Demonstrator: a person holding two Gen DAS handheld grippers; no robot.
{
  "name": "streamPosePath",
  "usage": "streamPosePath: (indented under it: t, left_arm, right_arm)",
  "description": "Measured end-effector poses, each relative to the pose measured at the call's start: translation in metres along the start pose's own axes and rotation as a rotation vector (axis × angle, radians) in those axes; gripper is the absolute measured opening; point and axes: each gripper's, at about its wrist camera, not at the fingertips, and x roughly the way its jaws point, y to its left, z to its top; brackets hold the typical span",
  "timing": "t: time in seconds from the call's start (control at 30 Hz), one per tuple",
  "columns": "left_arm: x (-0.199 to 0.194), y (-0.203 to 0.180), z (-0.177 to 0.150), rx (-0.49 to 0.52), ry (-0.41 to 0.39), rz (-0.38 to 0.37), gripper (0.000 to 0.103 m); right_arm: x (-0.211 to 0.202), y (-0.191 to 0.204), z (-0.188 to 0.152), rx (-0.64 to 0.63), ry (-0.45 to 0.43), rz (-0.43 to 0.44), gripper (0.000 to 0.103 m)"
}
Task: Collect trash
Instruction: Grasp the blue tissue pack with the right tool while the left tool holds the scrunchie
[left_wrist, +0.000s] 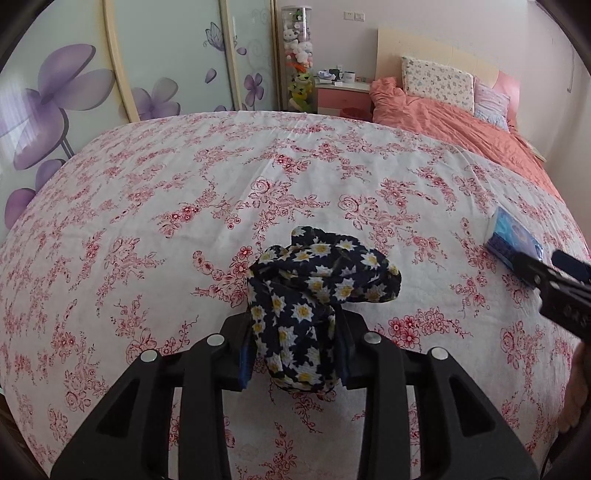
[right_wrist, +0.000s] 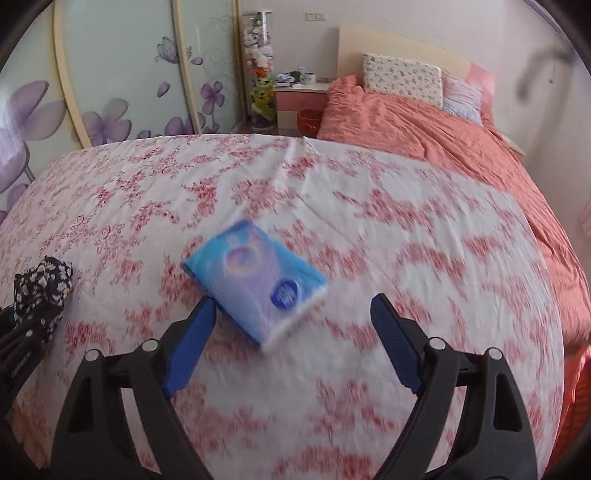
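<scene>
A crumpled dark cloth with white daisies (left_wrist: 317, 291) lies on the pink-flowered bedspread (left_wrist: 147, 221). My left gripper (left_wrist: 293, 321) has its blue pads against both sides of the cloth's lower part. A blue tissue pack (right_wrist: 255, 277) lies flat on the bedspread (right_wrist: 424, 229), blurred in the right wrist view. My right gripper (right_wrist: 293, 303) stands wide open around its near corner, and the pads do not touch it. In the left wrist view the pack (left_wrist: 513, 236) is at the far right with the right gripper (left_wrist: 539, 262) beside it. The cloth (right_wrist: 42, 284) shows at the left edge.
A peach quilt (right_wrist: 424, 122) and pillows (right_wrist: 402, 77) cover the far right of the bed. Beyond the bed stand a pink nightstand with mugs (right_wrist: 301, 92), a red bin (right_wrist: 308, 120), a clear tube of plush toys (left_wrist: 297, 59) and wardrobe doors with purple flowers (left_wrist: 74, 85).
</scene>
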Motion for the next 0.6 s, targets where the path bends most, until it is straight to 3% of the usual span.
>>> streamPosePath:
  t: [0.1, 0.13, 0.17, 0.3, 0.43, 0.6]
  left_arm:
    - [0.0, 0.0, 0.0, 0.0, 0.0, 0.001, 0.034]
    - [0.0, 0.0, 0.0, 0.001, 0.0, 0.001, 0.034]
    - [0.0, -0.001, 0.0, 0.0, 0.0, 0.002, 0.034]
    - [0.0, -0.001, 0.0, -0.001, 0.0, 0.0, 0.035]
    - [0.001, -0.002, 0.0, -0.001, 0.0, 0.0, 0.035]
    - [0.001, -0.004, 0.0, 0.009, -0.001, -0.003, 0.034]
  right_arm:
    - [0.011, 0.007, 0.009, -0.054, 0.014, 0.018, 0.084]
    - [0.014, 0.007, 0.011, -0.064, 0.018, 0.023, 0.08]
    - [0.016, 0.007, 0.011, -0.065, 0.03, 0.041, 0.07]
    - [0.008, -0.006, 0.005, 0.001, 0.03, 0.065, 0.061]
    - [-0.015, -0.03, -0.022, 0.046, 0.041, 0.018, 0.06]
    - [-0.06, -0.07, -0.078, 0.107, 0.039, -0.126, 0.06]
